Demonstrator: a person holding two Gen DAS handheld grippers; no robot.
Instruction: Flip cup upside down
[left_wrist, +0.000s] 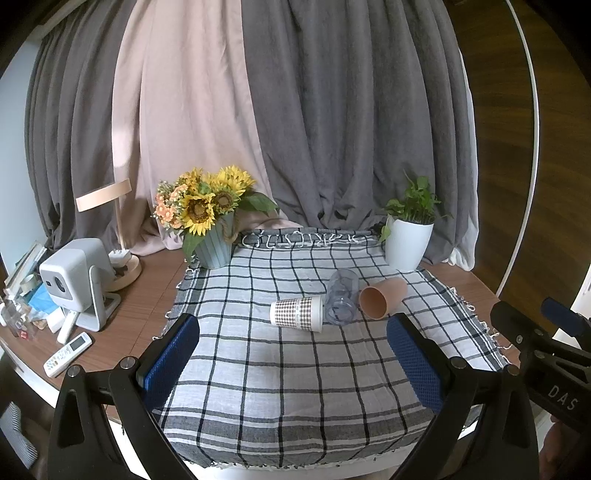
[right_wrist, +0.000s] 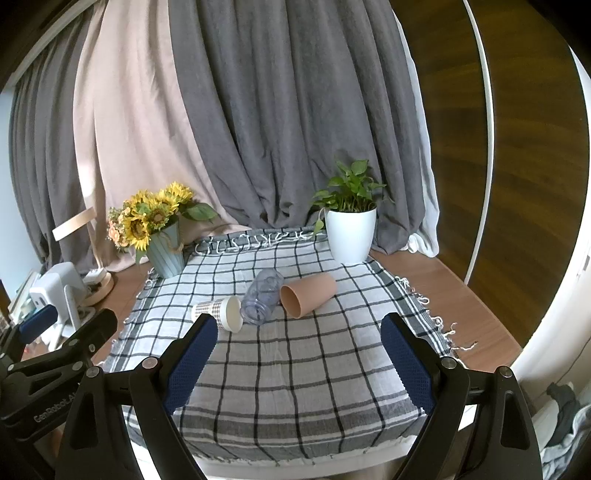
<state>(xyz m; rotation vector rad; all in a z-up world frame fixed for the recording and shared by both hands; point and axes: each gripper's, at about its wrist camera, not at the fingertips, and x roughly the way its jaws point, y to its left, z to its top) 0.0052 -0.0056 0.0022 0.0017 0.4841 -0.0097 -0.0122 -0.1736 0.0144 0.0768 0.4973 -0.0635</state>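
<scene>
The clear plastic cup (left_wrist: 342, 298) is hard to see because the checks of the cloth show right through it. The bottoms of both views are cut off by the black gripper frames, so the near edge of the table is partly hidden. Three cups lie on their sides in a row on the checked tablecloth (left_wrist: 280, 376). The paper cup with the small brown pattern (left_wrist: 297, 313) is on the left, the clear one is in the middle, and the orange-pink cup (left_wrist: 382, 297) is on the right. They touch or nearly touch each other. From the right wrist view, the left blue pad covers a bit of the paper cup (right_wrist: 218, 312). The left gripper (left_wrist: 291, 363) hangs over the near part of the cloth with its blue pads (left_wrist: 170, 360) wide apart and nothing between them. The right gripper (right_wrist: 297, 360) is the same, pads far apart and holding nothing. Behind the cups stand a blue-green pot of sunflowers (left_wrist: 207, 214) on the left and a white pot with a green plant (left_wrist: 408, 232) on the right. Off the cloth to the left are a small white projector (left_wrist: 74, 278), a lamp (left_wrist: 110, 225) and a white remote (left_wrist: 67, 354). Grey and pink curtains (left_wrist: 295, 110) hang behind it all.
</scene>
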